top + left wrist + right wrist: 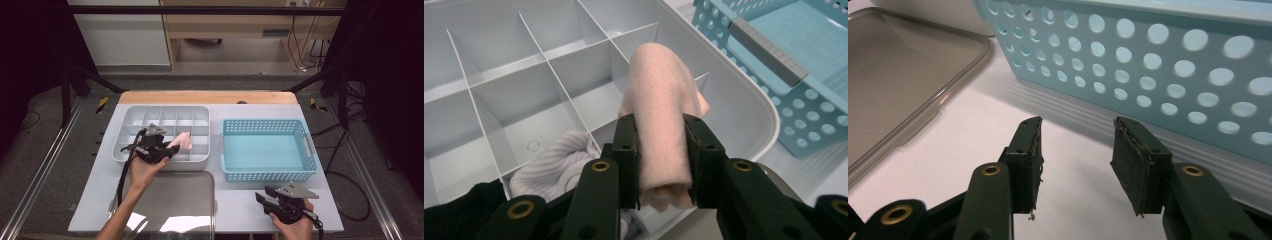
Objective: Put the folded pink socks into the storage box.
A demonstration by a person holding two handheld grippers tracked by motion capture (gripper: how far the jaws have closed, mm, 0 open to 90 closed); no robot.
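High view: we see a white table [235,210] carrying a grey divided organiser tray [131,112] at left, a light blue perforated basket [270,175] at right, and a translucent grey lid [185,200] lying flat at the near edge, just in front of the tray. The left gripper [170,149], held in the person's left hand [142,172], sits over the near right part of the tray and carries a rolled pale pink sock [182,141]; the roll sticks out past the jaws toward the basket, above the tray's compartments.

Left gripper view: we look along the two black jaws, which press on either side of the pink sock [664,115] near its rolled end, so the grip is firm though the jaws stand partly apart around the fabric. Below the sock lie the tray's dividers [549,75]; a rolled white ribbed sock [556,165] rests in a near compartment, with a black fabric item [459,210] beside it at lower left. The basket's rim [769,50] runs along the upper right.

Right gripper view: we see the right gripper [1075,160] with its jaws parted and nothing between the pads, low over the bare white table and facing the basket's perforated wall [1148,65]. The lid's corner [908,80] lies at upper left. In the high view this gripper [270,197] rests near the table's front edge, well apart from the sock.
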